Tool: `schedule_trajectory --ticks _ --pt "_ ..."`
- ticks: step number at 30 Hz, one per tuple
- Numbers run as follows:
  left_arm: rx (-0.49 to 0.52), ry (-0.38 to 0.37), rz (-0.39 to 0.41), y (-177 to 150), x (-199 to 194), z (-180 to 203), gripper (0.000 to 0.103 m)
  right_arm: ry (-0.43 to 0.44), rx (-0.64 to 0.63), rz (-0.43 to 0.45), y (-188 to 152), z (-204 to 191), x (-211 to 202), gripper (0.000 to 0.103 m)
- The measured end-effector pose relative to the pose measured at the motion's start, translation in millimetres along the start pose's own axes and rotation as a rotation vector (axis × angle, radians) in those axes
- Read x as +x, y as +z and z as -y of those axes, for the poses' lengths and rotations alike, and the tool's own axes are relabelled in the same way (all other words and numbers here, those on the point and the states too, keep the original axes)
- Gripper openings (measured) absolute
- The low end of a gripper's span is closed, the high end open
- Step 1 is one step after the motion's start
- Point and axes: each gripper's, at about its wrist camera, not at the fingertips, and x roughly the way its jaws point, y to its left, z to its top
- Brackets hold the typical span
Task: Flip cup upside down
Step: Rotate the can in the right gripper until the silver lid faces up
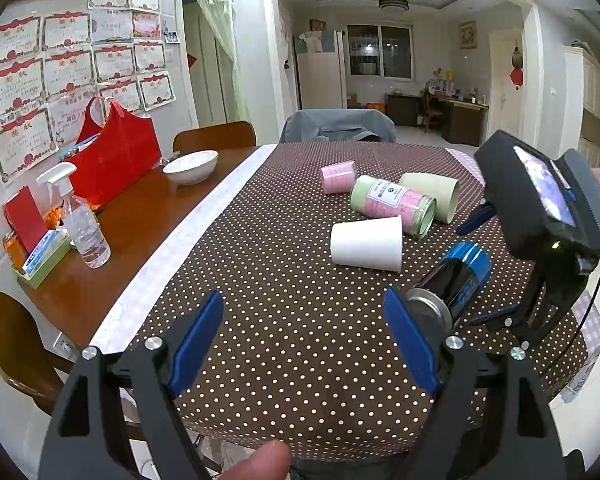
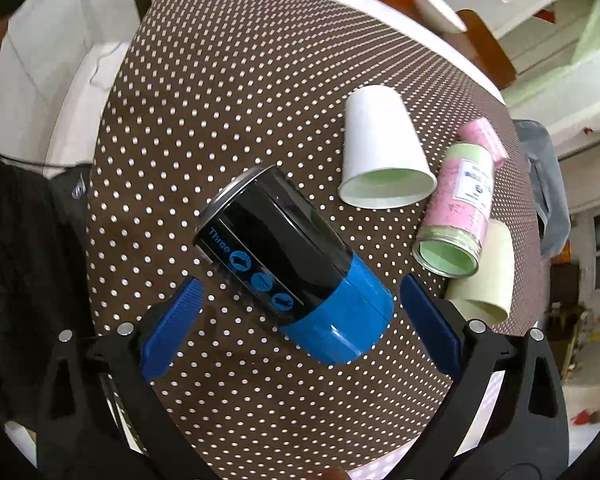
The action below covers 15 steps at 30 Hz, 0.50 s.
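Note:
A black and blue cup (image 2: 292, 268) lies on its side on the dotted tablecloth (image 2: 228, 92). My right gripper (image 2: 300, 328) is open, its blue fingers on either side of the cup's blue end, apart from it. In the left wrist view the same cup (image 1: 456, 280) lies at the right, with the right gripper's body (image 1: 548, 208) above it. My left gripper (image 1: 304, 336) is open and empty over the near cloth; its right finger (image 1: 410, 344) stands just in front of the cup's metal end.
A white paper cup (image 1: 368, 242), a green and pink cup (image 1: 394, 204), a pale yellow cup (image 1: 432, 196) and a pink cup (image 1: 338, 176) lie on their sides further back. A bowl (image 1: 192, 166), red bag (image 1: 116, 160) and spray bottle (image 1: 80, 220) stand left.

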Motion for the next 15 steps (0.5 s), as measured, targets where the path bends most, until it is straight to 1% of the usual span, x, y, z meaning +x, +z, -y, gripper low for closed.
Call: schedule_trajectory --ticks 8,10,12,13,15 --pt "-0.009 -0.01 -0.027 -5.1 10.7 -2.0 0.081 0.005 -0.105 -0.085 21.2 -3.9 20.9 0.097" --pt "-0.012 -0.014 -0.032 -6.0 12.2 -2.5 0.081 0.011 -0.12 -0.105 25.0 -5.1 26.6 0.093" --pt "-0.013 -0.018 -0.036 -6.5 12.7 -2.8 0.081 0.023 -0.121 -0.118 28.0 -4.3 29.6 0.082" --pt "-0.013 -0.022 -0.037 -6.3 12.5 -2.7 0.081 0.021 -0.121 -0.125 29.1 -4.3 30.9 0.079" --pt "-0.01 -0.023 -0.029 -5.9 11.0 -2.5 0.081 0.014 -0.12 -0.133 30.7 -4.4 32.3 0.078"
